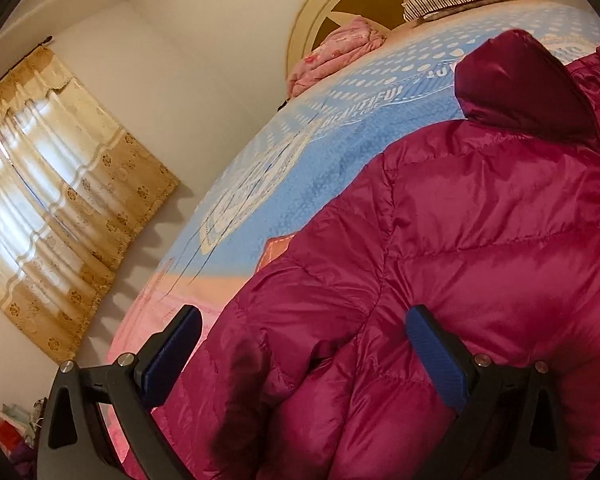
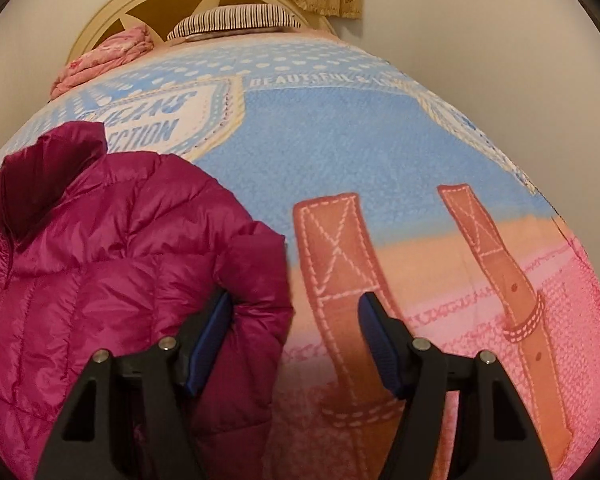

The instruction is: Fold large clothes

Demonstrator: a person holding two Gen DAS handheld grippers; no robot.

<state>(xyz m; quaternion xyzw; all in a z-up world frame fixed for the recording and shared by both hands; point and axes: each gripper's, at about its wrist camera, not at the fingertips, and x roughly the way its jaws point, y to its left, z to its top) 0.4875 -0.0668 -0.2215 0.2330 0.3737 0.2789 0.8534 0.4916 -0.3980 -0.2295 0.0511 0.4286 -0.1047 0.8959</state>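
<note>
The magenta puffer jacket (image 1: 480, 240) lay spread on the bed (image 2: 340, 140), collar toward the far headboard (image 2: 112, 8), and both the left tongs (image 1: 300, 344) and the right tongs (image 2: 296, 332) gaped wide with nothing gripped, the right ones straddling the jacket's right sleeve edge.

The jacket (image 2: 100, 248) lies on the blanket (image 2: 340, 140) that covers the bed, toward the bed's left half in the right wrist view, its collar (image 2: 52, 168) pointing to the headboard (image 2: 112, 20). A pillow (image 2: 236, 22) rests against the headboard, with a bundled quilt (image 2: 104, 58) to its left. In the left wrist view a curtain (image 1: 60, 200) hangs on the wall left of the bed.
</note>
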